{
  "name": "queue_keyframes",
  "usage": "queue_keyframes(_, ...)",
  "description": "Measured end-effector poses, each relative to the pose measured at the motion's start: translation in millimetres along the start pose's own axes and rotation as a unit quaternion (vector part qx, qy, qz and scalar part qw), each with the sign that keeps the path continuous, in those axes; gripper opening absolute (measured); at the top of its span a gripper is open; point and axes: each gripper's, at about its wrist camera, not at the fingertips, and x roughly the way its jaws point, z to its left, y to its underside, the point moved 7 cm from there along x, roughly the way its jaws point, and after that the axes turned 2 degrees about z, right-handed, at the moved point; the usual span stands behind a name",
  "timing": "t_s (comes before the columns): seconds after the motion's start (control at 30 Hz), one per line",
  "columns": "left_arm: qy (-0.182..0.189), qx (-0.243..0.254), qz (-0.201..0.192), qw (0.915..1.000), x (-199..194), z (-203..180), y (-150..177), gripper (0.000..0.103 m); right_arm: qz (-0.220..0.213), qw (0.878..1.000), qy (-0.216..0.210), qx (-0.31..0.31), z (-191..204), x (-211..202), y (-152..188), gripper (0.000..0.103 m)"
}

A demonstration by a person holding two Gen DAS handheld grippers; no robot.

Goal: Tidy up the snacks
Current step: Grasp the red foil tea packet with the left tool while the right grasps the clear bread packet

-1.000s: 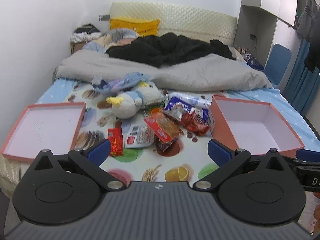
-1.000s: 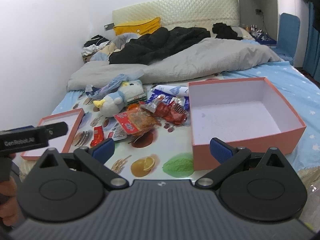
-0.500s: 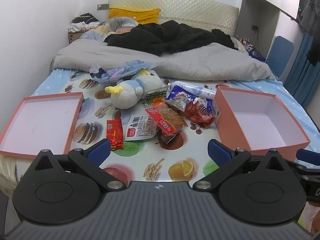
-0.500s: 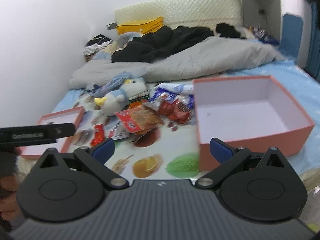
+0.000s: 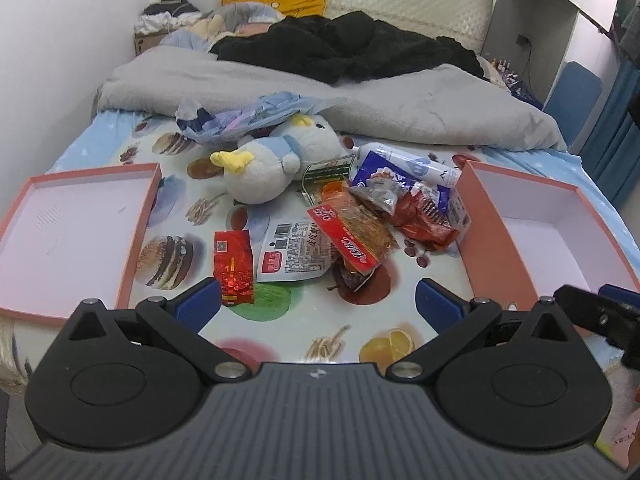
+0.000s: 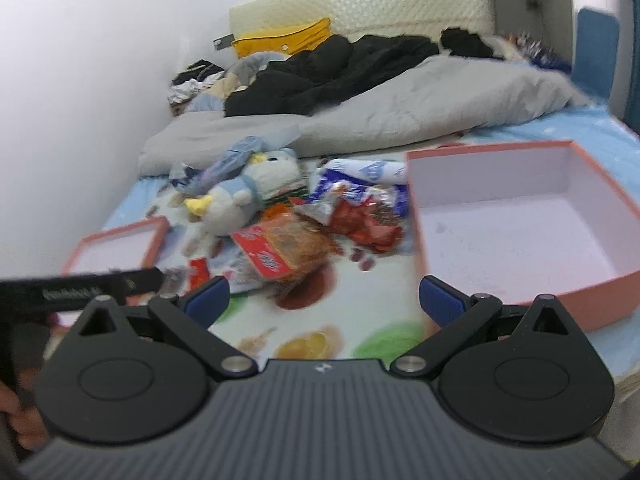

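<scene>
A heap of snack packets lies mid-bed: a small red packet, a white packet with a barcode, an orange packet with a red band, crumpled red wrappers and a blue-white bag. An empty pink box stands to the right of the heap, and its shallow lid lies to the left. My left gripper hovers open just short of the heap. My right gripper is open too, between heap and box.
A plush penguin lies behind the snacks beside a crumpled blue plastic bag. A grey duvet and black clothing cover the far bed. A blue chair stands at right. The printed sheet lies under both grippers.
Both grippers have moved forward and lower toward the snack heap, which looms larger. The right wrist view is blurred by motion. Both stay open and empty.
</scene>
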Motion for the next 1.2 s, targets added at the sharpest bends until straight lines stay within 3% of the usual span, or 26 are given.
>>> queue_keyframes(0.27,-0.001,0.002,0.017,0.9999,42.6,23.3,-8.8,0.103,-0.014,1.000,0.015,-0.021,13.9,42.2,-18.2,0.103)
queue_keyframes(0.4,0.004,0.001,0.029,0.9996,66.5,36.3,-5.8,0.103,-0.020,0.999,0.002,-0.034,23.2,64.5,-24.7,0.103)
queue_keyframes(0.63,0.022,0.000,0.053,0.9983,98.7,53.2,0.8,0.103,0.019,0.999,-0.016,-0.033,35.6,109.4,-22.4,0.103)
queue_keyframes(0.77,0.030,-0.013,0.063,0.9975,117.3,67.1,3.3,0.103,0.026,0.999,-0.004,-0.028,33.9,126.0,-21.0,0.103)
queue_keyframes(0.97,0.025,-0.028,0.085,0.9957,151.7,89.7,9.2,0.103,0.045,0.998,-0.024,-0.030,41.2,151.3,-15.3,0.103)
queue_keyframes(1.03,0.015,-0.026,0.088,0.9957,161.3,96.6,11.4,0.103,0.051,0.998,-0.028,-0.040,44.8,160.8,-14.4,0.095)
queue_keyframes(1.2,0.005,-0.029,0.097,0.9948,185.4,109.1,15.2,0.097,0.067,0.997,-0.032,-0.038,46.1,186.1,-15.2,0.091)
